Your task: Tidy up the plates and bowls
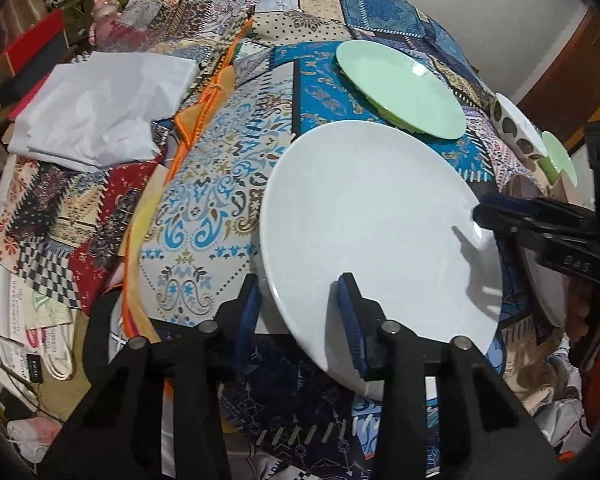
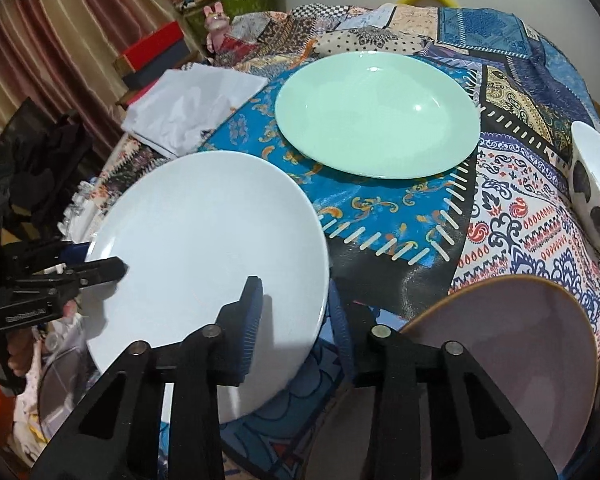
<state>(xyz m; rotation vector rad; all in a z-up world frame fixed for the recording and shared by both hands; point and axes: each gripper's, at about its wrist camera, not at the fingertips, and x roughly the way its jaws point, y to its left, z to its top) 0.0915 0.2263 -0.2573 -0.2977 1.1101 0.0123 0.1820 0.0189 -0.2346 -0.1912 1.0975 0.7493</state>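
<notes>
A large white plate (image 1: 376,216) (image 2: 204,248) lies on the patchwork tablecloth (image 1: 204,208) near its front edge. My left gripper (image 1: 298,286) straddles the plate's near left rim, one blue pad over the plate and the other outside the rim. In the right wrist view the left gripper (image 2: 96,264) shows at that same rim. My right gripper (image 2: 296,292) straddles the opposite rim in the same way, also seen as the right gripper (image 1: 488,216) at the plate's right edge. Both stand narrowly open, pads close to the rim. A pale green plate (image 1: 400,88) (image 2: 376,114) sits behind.
A white bowl with dark spots (image 2: 596,188) (image 1: 516,124) stands at the right edge. A pinkish bowl with a brown rim (image 2: 512,344) sits beside my right gripper. A small green dish (image 1: 560,160) is far right. Folded white cloth (image 1: 100,108) (image 2: 192,104) lies back left.
</notes>
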